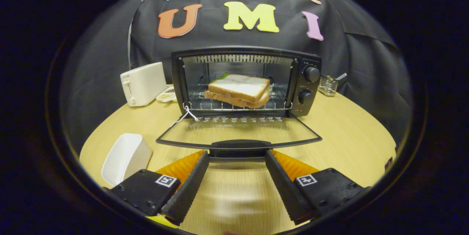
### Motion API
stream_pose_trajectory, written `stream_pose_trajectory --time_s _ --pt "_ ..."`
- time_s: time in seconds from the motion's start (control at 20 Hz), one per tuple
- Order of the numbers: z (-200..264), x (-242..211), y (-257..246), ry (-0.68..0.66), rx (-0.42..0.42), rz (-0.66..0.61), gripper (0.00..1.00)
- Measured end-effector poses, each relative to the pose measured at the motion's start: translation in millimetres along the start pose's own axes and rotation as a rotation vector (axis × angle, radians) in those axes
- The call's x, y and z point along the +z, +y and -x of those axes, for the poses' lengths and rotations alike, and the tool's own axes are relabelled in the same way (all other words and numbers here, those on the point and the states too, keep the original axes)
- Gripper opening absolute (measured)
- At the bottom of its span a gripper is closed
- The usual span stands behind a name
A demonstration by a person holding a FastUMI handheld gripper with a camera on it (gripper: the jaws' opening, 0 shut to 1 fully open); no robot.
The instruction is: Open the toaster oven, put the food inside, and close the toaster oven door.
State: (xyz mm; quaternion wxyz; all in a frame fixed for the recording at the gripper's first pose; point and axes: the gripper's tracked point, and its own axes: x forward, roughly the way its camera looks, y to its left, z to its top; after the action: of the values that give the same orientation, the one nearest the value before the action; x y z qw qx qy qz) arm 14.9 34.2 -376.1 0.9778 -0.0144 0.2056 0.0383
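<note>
Sandwich in toaster oven, door down, hand-held gripper spread wide.

Sandwich (239,90) sits on the wire rack (234,104) inside toaster oven (246,81), straight ahead & beyond the fingers. Glass door (239,132) lies flat open; its handle (238,146) is just ahead of the fingertips. Hand-held gripper (237,156) fingers apart, holding nothing, above the counter (351,136). White toaster (143,84) beyond on the left w/ small dish (166,96) beside it; white tray (125,158) near the left finger; wire holder (328,85) right of the oven.
</note>
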Motion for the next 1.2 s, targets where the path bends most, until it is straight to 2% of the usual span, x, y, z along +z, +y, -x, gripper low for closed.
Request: stream_pose_trajectory --time_s 0.3,0.7,0.85,0.95,1.05,1.15,1.2 --pt "7 45 2 -0.135 -0.008 0.056 1.00" --pt "0 113 -1 -0.248 0.027 0.080 1.00" --pt "-12 151 -1 -0.295 -0.010 0.135 1.00" --pt "-22 166 2 -0.298 -0.036 0.123 1.00" --pt "-29 176 13 -0.267 -0.008 0.075 1.00" --pt "-23 187 2 -0.264 -0.053 0.069 1.00" --pt "-17 184 7 -0.281 -0.049 0.079 1.00"
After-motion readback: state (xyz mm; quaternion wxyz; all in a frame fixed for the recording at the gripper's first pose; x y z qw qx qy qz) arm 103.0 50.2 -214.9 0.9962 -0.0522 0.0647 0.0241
